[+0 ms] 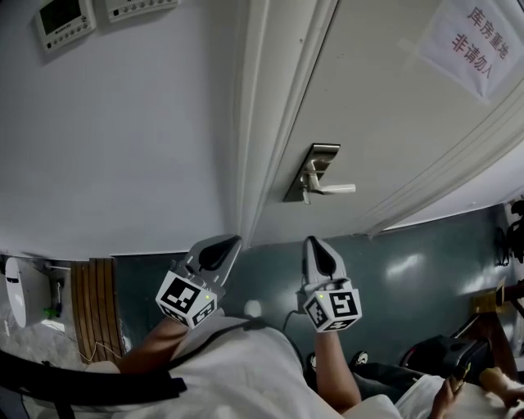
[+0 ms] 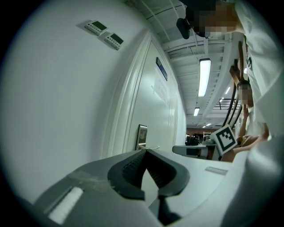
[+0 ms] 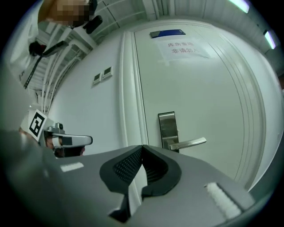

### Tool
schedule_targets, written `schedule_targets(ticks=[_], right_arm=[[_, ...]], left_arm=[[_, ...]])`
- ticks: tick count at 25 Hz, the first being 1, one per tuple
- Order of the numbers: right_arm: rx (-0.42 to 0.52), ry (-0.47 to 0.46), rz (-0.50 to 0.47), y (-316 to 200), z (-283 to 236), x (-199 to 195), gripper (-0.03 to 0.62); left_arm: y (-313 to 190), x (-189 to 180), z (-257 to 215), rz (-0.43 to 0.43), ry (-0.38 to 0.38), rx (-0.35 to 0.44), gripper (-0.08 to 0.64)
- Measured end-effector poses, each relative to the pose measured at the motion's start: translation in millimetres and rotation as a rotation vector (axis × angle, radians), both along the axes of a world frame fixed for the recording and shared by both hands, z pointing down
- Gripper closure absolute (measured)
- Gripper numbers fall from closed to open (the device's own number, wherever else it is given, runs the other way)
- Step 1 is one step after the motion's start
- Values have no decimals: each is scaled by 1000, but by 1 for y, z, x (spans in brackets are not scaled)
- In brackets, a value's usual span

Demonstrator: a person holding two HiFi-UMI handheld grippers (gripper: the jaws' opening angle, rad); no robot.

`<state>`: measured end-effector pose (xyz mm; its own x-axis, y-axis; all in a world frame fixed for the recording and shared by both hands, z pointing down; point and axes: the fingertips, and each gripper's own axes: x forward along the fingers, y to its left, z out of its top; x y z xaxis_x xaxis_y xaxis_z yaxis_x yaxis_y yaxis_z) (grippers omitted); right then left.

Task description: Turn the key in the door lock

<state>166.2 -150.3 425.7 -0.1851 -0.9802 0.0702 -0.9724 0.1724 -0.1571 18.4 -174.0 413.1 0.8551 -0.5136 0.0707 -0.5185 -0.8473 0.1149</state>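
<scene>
White wall (image 1: 123,147) and a white panelled door (image 1: 393,123) fill the scene, split by a moulded door frame (image 1: 255,123). Two small control panels (image 1: 64,20) hang high on the wall, and a paper notice (image 1: 473,45) is taped near the door's top edge. A narrow metal lock plate (image 1: 313,170) sits close to the door's edge beside the frame, its long axis running up and down the door. A silver lever handle (image 1: 334,189) sticks out from it sideways, pointing away from the frame. No key shows in any view, and the keyhole cannot be made out; in the right gripper view, the stretch of plate under the lever is hidden behind the tongs themselves. A person holds both pairs of tongs level, well short of the door. The left tongs (image 1: 228,241) face the frame and the right tongs (image 1: 313,242) sit almost straight in front of the lock plate, so the right hand looks the nearer. Both pairs are clenched, dark ribbed pads meeting at the tips, with nothing held between them. Reaching the lock would likely mean moving the right tongs straight ahead towards the plate.
</scene>
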Motion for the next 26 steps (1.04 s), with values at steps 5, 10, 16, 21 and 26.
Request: schedule_targets(ticks=[5, 10, 16, 21, 26], right_arm=[[13, -15, 34, 9, -5, 2, 584], [13, -13, 45, 10, -7, 3, 584], [12, -5, 38, 10, -8, -1, 584], [8, 5, 36, 12, -8, -1, 584], [2, 9, 34, 12, -6, -1, 584]], left_arm=[[-3, -1, -4, 3, 5, 9, 557], [-4, -5, -4, -2, 5, 9, 557], [-3, -6, -3, -1, 4, 6, 557], [-2, -5, -3, -1, 3, 6, 557], [0, -4, -3, 0, 3, 7, 557]])
